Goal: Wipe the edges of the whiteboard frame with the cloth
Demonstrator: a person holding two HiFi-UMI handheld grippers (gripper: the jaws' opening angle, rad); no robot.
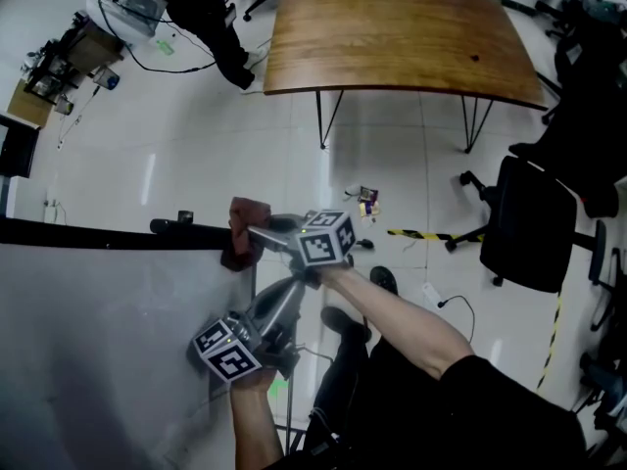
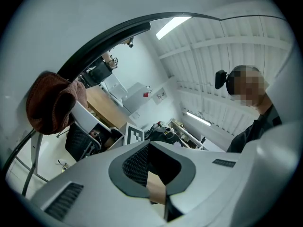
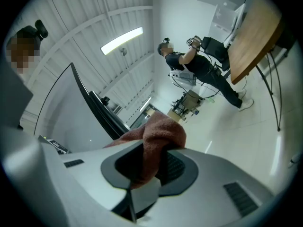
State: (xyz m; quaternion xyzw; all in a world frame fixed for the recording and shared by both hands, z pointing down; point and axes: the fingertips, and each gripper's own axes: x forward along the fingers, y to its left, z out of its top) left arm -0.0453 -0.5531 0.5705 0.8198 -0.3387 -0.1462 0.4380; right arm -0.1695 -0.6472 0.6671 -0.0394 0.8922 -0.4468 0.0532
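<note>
The whiteboard (image 1: 98,341) filled the near left of the head view, its dark frame (image 1: 98,236) running along the far edge to a corner at the right; just right of the board, the left gripper (image 1: 294,288) pointed far and to the right, and in its own view its jaws (image 2: 150,148) were clenched together with nothing between them. The reddish-brown cloth (image 1: 243,225) sat at that right-hand corner, against the end of the frame; the right gripper (image 1: 259,235) reached in from the right and, in its own view (image 3: 156,161), was grasping a fold of the cloth (image 3: 158,136) between its jaws. Farther right, across the pale floor (image 1: 196,155), stood a wooden table (image 1: 392,37); a black office chair (image 1: 529,223) stood well apart at the right.
</note>
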